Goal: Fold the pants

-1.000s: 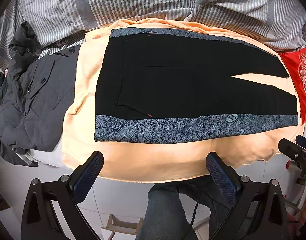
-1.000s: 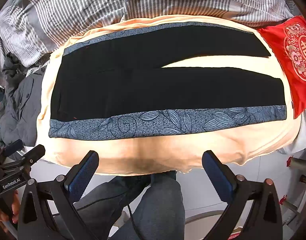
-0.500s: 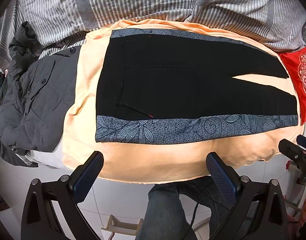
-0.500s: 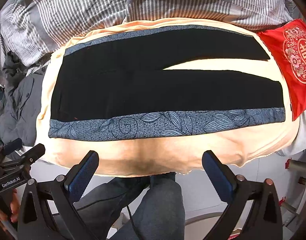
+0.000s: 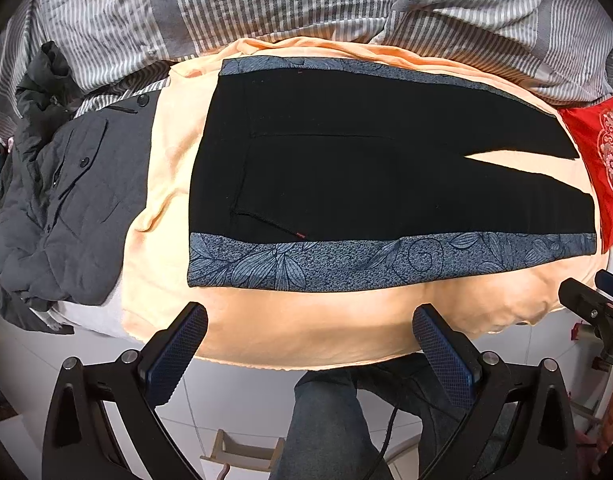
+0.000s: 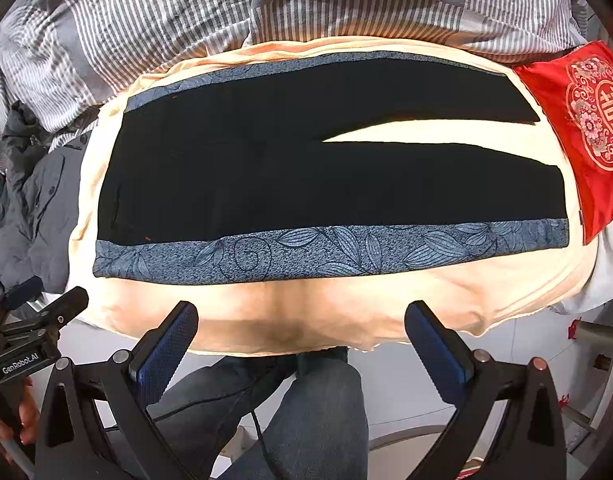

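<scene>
Black pants (image 5: 366, 168) are spread flat on the peach sheet (image 5: 306, 320) (waistband toward the bed's left end). Left gripper (image 5: 310, 344) and right gripper (image 6: 302, 340) hover off the near edge, jaws wide apart, holding nothing.

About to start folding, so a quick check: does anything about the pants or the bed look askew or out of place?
Nothing stands out. The pants lie flat on the peach cloth, legs slightly parted; both grippers hover open.

pants (image 5: 366, 168) matt blk cloth | sheet (image 5: 306, 320) smooth | tongs pads (image 5: 178, 354) textured rubber
</scene>
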`<state>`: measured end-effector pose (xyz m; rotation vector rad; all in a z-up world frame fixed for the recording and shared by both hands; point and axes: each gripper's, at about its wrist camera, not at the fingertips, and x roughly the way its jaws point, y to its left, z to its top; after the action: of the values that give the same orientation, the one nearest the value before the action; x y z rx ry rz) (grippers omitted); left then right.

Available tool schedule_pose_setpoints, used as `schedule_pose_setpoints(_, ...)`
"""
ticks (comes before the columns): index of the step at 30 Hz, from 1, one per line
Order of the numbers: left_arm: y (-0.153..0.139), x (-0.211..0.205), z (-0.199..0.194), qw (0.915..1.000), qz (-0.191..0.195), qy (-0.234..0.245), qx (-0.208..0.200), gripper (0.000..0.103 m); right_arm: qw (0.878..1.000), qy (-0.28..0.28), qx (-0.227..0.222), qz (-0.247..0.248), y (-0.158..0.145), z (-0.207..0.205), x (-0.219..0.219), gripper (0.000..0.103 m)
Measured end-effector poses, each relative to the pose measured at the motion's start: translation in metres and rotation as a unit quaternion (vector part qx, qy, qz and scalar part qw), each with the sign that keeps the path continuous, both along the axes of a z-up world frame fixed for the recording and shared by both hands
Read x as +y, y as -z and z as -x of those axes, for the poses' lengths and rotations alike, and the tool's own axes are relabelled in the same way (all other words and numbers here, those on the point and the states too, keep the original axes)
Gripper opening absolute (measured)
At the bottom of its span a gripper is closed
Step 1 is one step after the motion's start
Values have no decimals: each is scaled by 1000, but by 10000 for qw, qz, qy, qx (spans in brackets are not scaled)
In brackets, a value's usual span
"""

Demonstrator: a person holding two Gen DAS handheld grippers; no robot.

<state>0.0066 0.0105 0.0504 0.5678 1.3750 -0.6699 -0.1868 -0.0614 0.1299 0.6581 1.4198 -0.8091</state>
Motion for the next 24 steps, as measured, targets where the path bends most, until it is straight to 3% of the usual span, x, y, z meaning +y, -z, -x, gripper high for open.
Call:
schedule_pose_setpoints(18, 13, 0, -8, 9999, -44, -50, 122, 103, 9998, -60, 207, -15, 10, -8, -2, 103)
schedule_pose_setpoints(21, 16, 3, -14, 9999, 38, -135, 60, 103, 9999, 78, 19, -103, 13, -6, -7, 103)
schedule_pose_setpoints(24, 29, 8, -26, 9990, 61, -398, 196, 103, 9964, 533, -454, -473, 23, 4, -16, 103)
